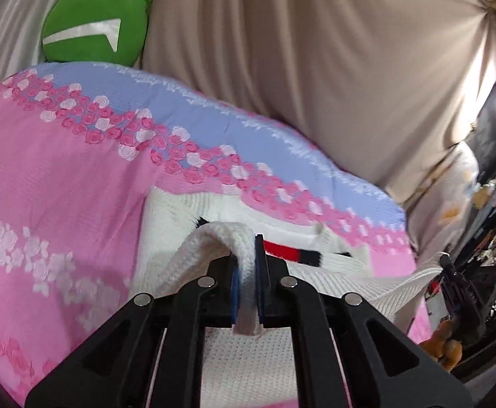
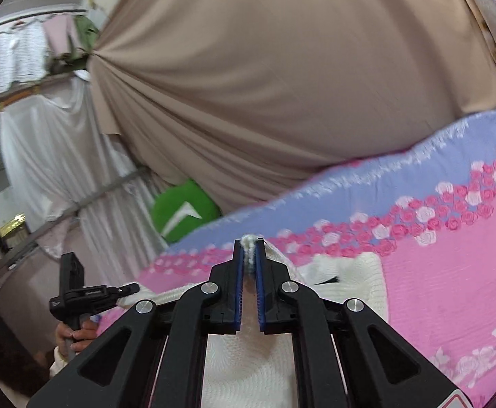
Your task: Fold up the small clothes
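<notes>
Both tools are clamped on the white knit garment (image 1: 248,367) — the left tool (image 1: 247,261) pinches a thick folded edge, the right tool (image 2: 249,258) a bunched edge at its tips. The garment lies lifted over the pink floral bedspread (image 1: 61,187), near a green cushion (image 1: 95,23).

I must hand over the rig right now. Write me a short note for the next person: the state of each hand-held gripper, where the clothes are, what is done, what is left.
Left hand-held gripper: shut on a thick edge of the white knit garment.
Right hand-held gripper: shut on another edge of the same garment.
Position: the garment lies on the pink and blue floral bedspread, with both gripped edges lifted off it. A green cushion sits at the far side of the bed.
Done: both edges are gripped.
Left: probably carry the lifted edges over, lay them flat, release, then finish the fold.
</notes>
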{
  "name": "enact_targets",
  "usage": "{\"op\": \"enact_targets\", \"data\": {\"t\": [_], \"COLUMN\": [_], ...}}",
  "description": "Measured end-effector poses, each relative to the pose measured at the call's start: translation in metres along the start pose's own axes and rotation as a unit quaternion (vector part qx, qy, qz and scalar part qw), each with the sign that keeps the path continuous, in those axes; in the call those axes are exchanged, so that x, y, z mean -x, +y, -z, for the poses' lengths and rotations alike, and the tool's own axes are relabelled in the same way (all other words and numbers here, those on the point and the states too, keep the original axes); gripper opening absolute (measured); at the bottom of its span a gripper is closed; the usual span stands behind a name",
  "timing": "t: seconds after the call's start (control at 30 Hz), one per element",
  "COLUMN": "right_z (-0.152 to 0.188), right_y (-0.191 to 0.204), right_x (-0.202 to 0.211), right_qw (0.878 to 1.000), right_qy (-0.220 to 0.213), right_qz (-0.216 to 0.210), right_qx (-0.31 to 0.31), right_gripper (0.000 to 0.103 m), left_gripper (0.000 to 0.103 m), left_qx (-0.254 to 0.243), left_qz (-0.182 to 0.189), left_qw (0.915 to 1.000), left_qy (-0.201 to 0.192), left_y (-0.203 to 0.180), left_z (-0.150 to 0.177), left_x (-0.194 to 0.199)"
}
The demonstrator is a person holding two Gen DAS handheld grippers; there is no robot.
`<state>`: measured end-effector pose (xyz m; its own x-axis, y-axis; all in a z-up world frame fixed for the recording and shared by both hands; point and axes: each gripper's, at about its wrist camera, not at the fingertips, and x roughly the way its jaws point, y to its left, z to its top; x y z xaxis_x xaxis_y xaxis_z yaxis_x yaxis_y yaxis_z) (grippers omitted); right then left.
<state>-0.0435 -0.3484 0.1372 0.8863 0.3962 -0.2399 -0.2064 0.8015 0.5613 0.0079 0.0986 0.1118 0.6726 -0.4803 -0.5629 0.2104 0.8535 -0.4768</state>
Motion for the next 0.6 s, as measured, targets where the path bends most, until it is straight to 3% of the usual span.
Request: {"op": "enact_targets", "data": {"t": [0.13,0.17,0.23,0.27,0.3,0.37,0.4,0.43,0.5,0.6], "right_z": [-0.003,0.001,0.009,0.012,0.016,0.022,0.028,0.035,0.051,0.082], "right_y": [-0.043,-0.054,-0.068,-0.071,-0.071,-0.065,-0.061,-0.058,-0.055,-0.058], "right_x": [-0.064,-0.077,-0.083,-0.077,-0.065,-0.041,-0.029,-0.02,-0.007,0.002], "right_qw": [0.998,0.996,0.992,0.992,0.992,0.992,0.992,0.991,0.989,0.98], "right_qy": [0.043,0.055,0.063,0.059,0.047,0.035,0.036,0.043,0.076,0.135], "right_qz": [0.028,0.046,0.072,0.069,0.076,0.097,0.11,0.119,0.127,0.143], "right_qx": [-0.03,-0.045,-0.077,-0.085,-0.085,-0.067,-0.05,-0.037,-0.021,-0.021], "right_gripper": [0.009,0.015,0.015,0.018,0.03,0.051,0.056,0.056,0.06,0.06], "left_gripper": [0.012,0.015,0.023,0.032,0.037,0.054,0.06,0.069,0.071,0.071], "left_qx": [0.013,0.011,0.035,0.05,0.064,0.058,0.042,0.029,0.008,0.0], "left_qz": [-0.066,-0.082,-0.101,-0.09,-0.072,-0.069,-0.08,-0.092,-0.109,-0.098], "left_qw": [0.9974,0.996,0.9922,0.9928,0.9942,0.9956,0.9958,0.9953,0.9938,0.9924], "left_qy": [0.023,0.034,0.063,0.061,0.047,0.027,0.018,0.011,0.018,0.076], "left_y": [0.017,0.022,0.037,0.042,0.048,0.05,0.05,0.049,0.049,0.053], "left_z": [-0.018,-0.021,-0.017,-0.013,-0.009,-0.004,0.001,0.005,0.018,0.044], "left_x": [-0.063,-0.079,-0.099,-0.096,-0.085,-0.062,-0.046,-0.034,-0.017,-0.011]}}
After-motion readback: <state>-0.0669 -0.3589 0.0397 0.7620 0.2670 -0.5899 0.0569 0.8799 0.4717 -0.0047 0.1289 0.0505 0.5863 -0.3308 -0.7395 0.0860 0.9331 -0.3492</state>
